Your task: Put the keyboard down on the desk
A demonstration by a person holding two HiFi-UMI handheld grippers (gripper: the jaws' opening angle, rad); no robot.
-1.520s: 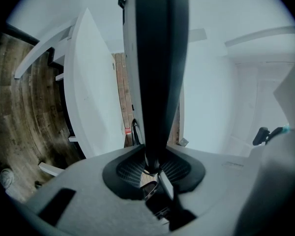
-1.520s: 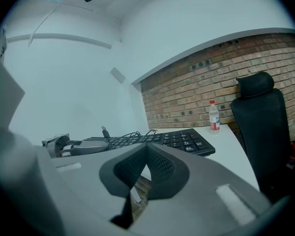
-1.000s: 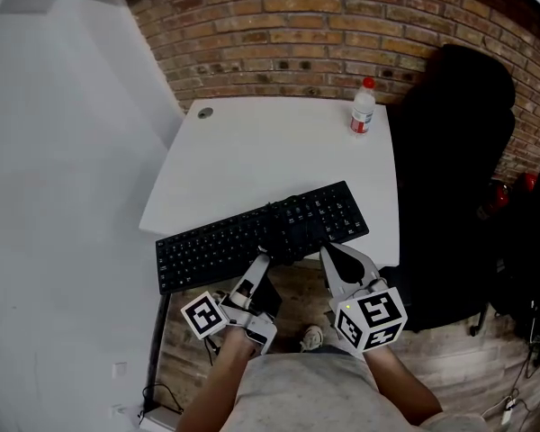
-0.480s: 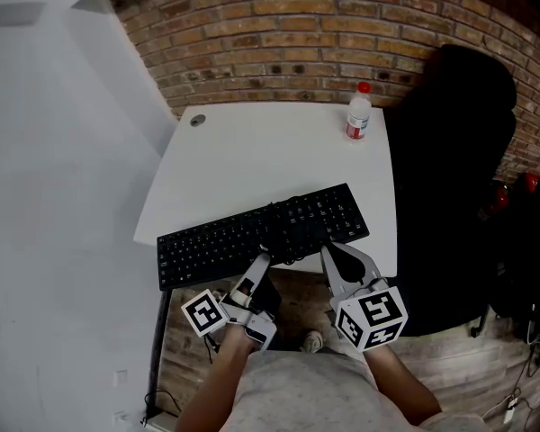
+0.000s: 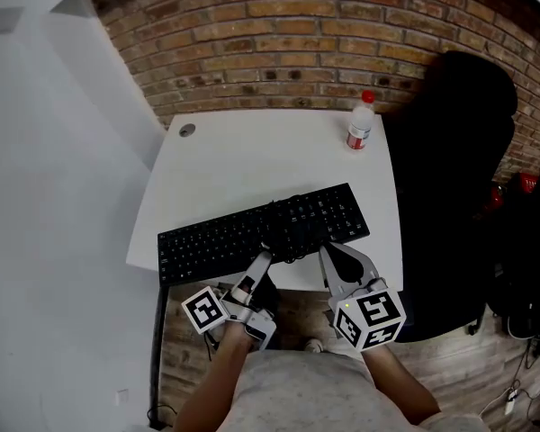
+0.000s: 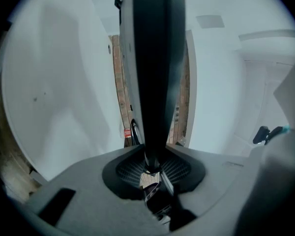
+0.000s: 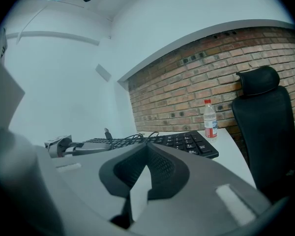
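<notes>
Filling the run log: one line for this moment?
left gripper: shut on keyboard | right gripper: shut, by keyboard edge | keyboard: over desk near edge

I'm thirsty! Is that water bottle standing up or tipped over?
Standing up. The water bottle rests upright on the desk, with its red cap at the top.

So the right gripper (image 7: 147, 146) has its jaw tips pinched together right at the near edge of the black keyboard (image 7: 187, 142); can't tell if they're actually gripping it. A cable (image 7: 125, 140) is looped on top of the keys. Past it on the white desk (image 7: 231, 149) there's a red-capped bottle (image 7: 210, 120) standing upright. There's a black chair (image 7: 263, 132) on the right and a brick wall (image 7: 187, 87) behind.
</notes>
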